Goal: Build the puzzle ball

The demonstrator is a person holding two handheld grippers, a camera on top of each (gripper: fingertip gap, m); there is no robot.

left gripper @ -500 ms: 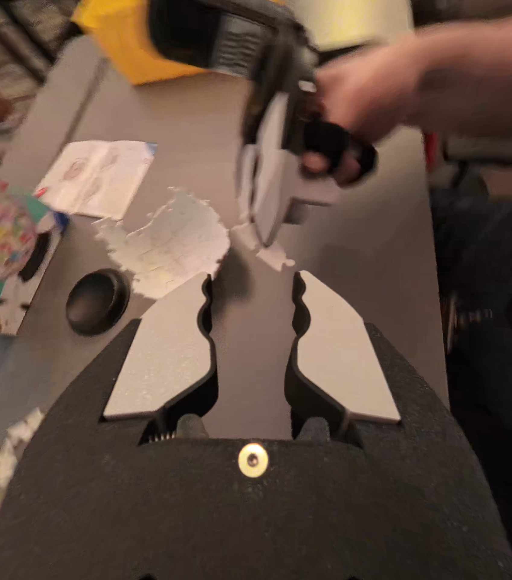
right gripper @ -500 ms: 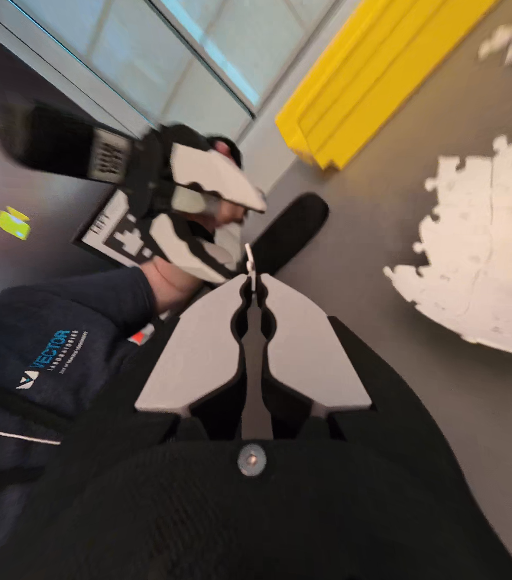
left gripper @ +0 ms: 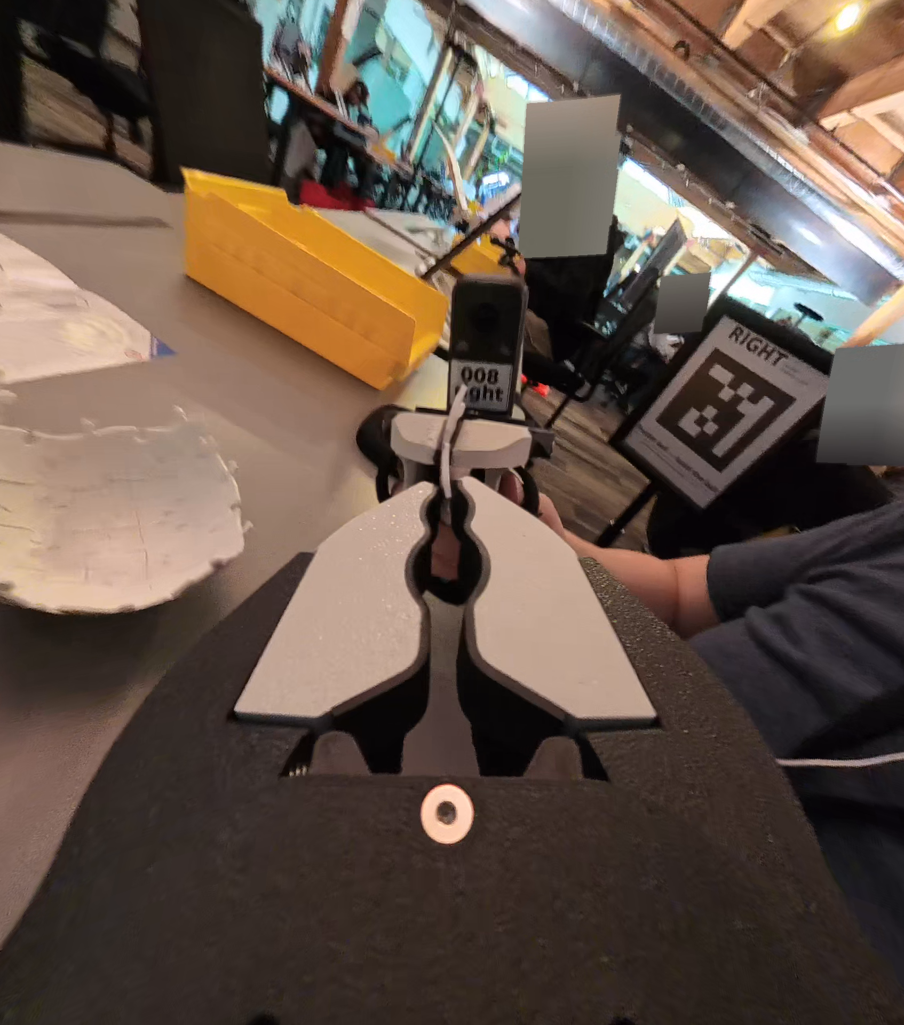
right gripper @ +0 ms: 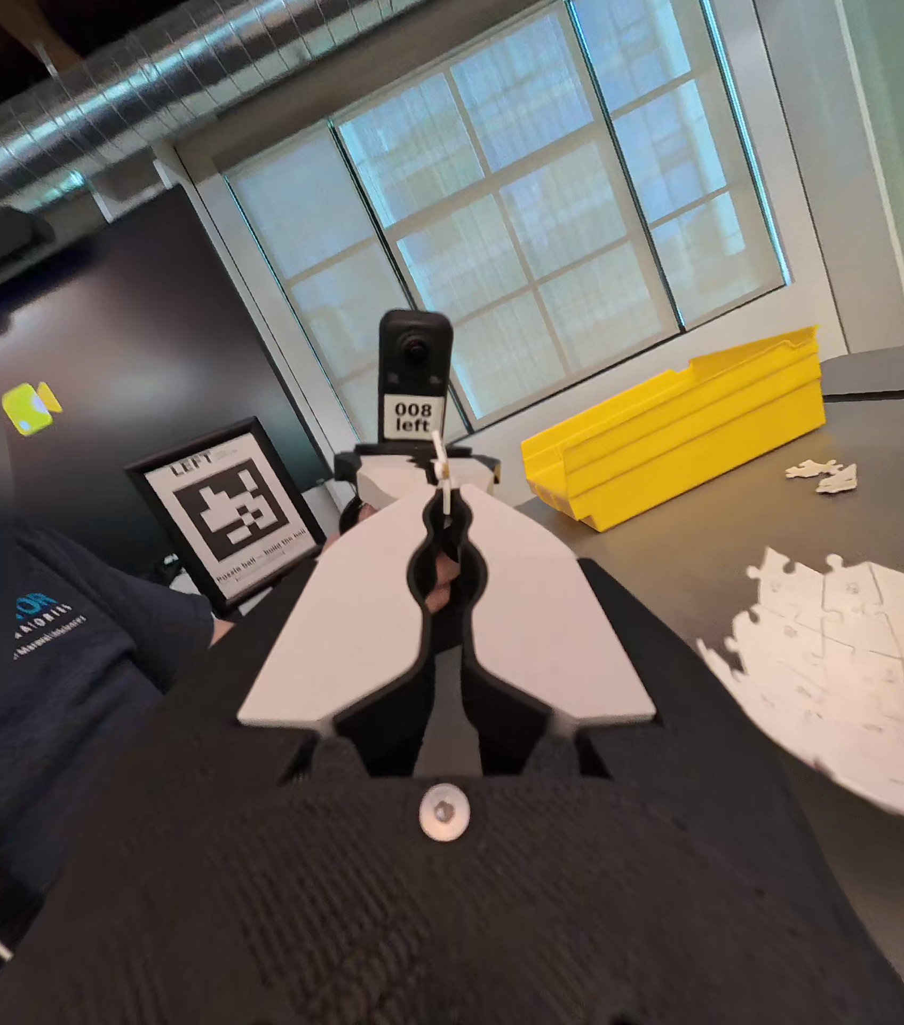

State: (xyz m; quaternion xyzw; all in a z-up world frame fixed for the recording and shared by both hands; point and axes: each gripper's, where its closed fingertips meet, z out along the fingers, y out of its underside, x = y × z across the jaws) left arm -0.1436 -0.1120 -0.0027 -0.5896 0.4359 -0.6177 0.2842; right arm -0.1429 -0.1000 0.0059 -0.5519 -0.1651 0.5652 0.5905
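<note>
Now both tongs face each other off the counter (right gripper: 771, 532): left tongs (left gripper: 447, 491) and right tongs (right gripper: 447, 493) pinch one white puzzle piece (right gripper: 443, 471) together, likely a regrip. Half-built puzzle ball (left gripper: 78, 510) at 9 o'clock.

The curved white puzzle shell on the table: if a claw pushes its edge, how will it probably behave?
The puzzle shell is domed and seems to rest on its curve, so it would likely rock or slide on the smooth table. Its visible seams between pieces suggest it may flex or separate. It looks thin, so probably light.
</note>
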